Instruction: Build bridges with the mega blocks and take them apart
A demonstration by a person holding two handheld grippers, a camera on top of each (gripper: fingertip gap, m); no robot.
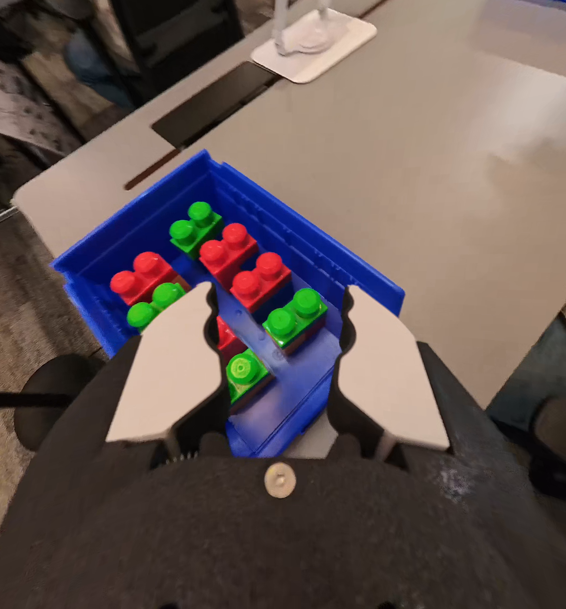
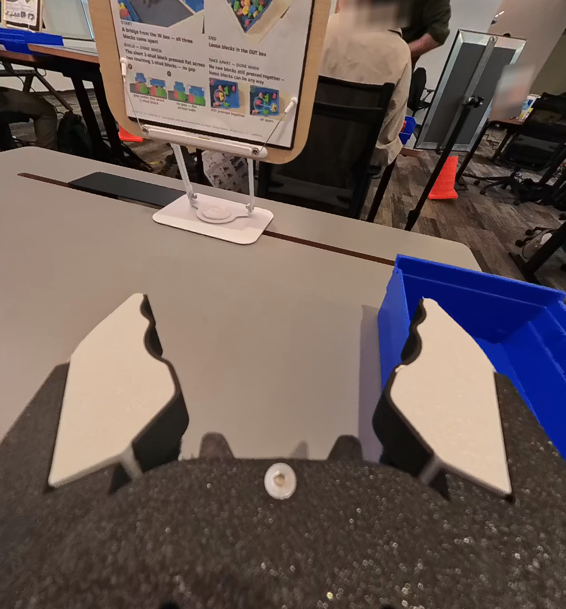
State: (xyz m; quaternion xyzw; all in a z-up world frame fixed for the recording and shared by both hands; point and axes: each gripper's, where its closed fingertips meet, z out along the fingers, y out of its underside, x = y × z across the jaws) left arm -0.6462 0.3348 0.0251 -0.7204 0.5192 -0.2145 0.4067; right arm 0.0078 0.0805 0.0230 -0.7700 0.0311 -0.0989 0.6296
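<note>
In the left wrist view a blue bin sits at the table's near left corner. It holds several small bridges with red or green two-stud tops: red ones, green ones. My left gripper is open and empty, hovering above the bin; its left finger hides part of a green block. In the right wrist view my right gripper is open and empty over bare table, beside a second blue bin whose visible inside is empty.
A white stand base holding an instruction board stands at the table's far side. A dark cable slot runs along the tabletop. A seated person, chairs and an orange cone lie beyond the table.
</note>
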